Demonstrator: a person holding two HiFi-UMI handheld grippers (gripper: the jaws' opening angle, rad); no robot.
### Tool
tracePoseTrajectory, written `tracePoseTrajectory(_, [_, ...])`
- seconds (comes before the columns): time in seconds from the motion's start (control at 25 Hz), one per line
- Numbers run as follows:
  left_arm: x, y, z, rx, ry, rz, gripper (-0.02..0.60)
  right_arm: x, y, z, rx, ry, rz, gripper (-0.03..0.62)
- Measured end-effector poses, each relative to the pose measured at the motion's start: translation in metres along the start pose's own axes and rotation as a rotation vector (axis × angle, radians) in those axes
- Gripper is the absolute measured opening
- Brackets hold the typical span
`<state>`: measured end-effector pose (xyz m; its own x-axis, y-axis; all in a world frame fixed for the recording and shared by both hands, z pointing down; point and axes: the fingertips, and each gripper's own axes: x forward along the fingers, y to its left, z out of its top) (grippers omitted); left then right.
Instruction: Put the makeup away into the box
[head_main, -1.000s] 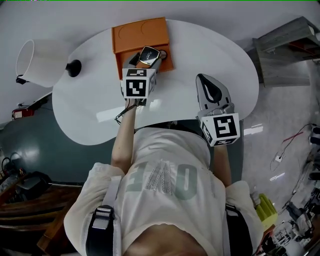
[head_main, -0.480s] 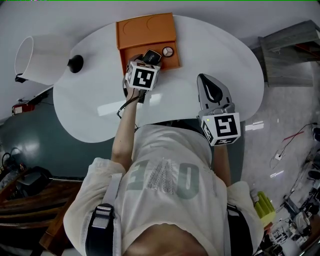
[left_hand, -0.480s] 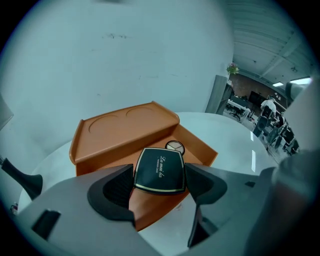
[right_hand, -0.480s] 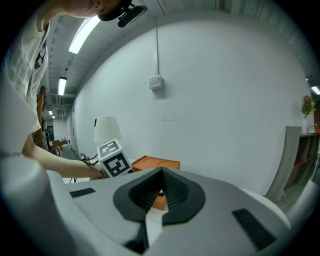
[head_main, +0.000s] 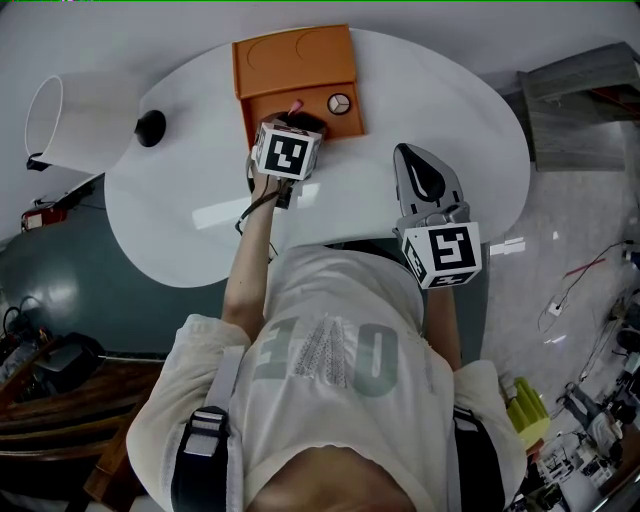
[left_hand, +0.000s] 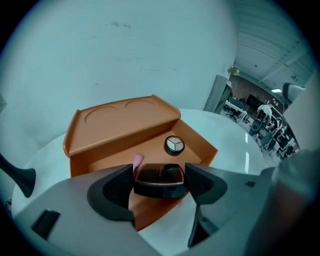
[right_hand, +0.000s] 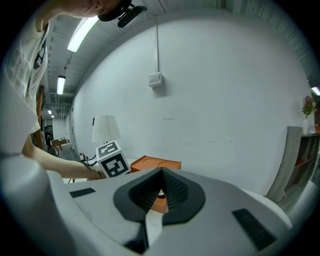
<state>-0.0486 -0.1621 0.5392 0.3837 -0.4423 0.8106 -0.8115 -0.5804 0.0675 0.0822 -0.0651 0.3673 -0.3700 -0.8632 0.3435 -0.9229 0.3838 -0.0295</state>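
Left gripper (left_hand: 159, 184) clasps a black compact (left_hand: 160, 175) over the orange box (left_hand: 201, 146)
Right gripper (right_hand: 160, 180) clenched, empty; pink item (left_hand: 137, 160), perhaps lipstick, lies inside

Cream short-sleeved T-shirt (head_main: 320, 290), grey-green block lettering (head_main: 320, 355); black shoulder straps (head_main: 195, 485), grey buckles (head_main: 207, 435). Grey left gripper (left_hand: 160, 182) and right gripper (right_hand: 160, 192): black pads (left_hand: 112, 192), white black-marked cubes (head_main: 287, 152).

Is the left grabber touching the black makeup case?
Touching. In the left gripper view, the left gripper's two jaws press against both sides of the black makeup case, with no gap showing, holding it over the orange box.
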Motion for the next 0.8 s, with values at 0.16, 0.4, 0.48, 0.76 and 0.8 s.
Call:
tracePoseTrajectory(0.16, [-0.004,-0.002,-0.002,-0.022,0.006,-0.007,0.334,0.002,0.003,0.0,0.0,-0.002,0.005,0.005])
tracePoseTrajectory(0.4, [-0.031,-0.008,0.016,-0.074,-0.091,-0.05,0.334,-0.001,0.006,0.004,-0.008,-0.014,0.011,0.005])
tracePoseTrajectory(0.48, [-0.039,-0.009,0.018,-0.07,-0.101,-0.04,0.334,-0.002,0.007,0.006,-0.014,-0.023,0.015,0.005])
tracePoseTrajectory(0.76, [-0.074,-0.008,0.038,-0.072,-0.199,0.021,0.334,-0.005,0.015,0.018,-0.037,-0.065,0.046,0.005])
tracePoseTrajectory(0.8, [-0.08,-0.009,0.041,-0.072,-0.218,0.023,0.334,-0.005,0.017,0.02,-0.042,-0.072,0.054,0.005])
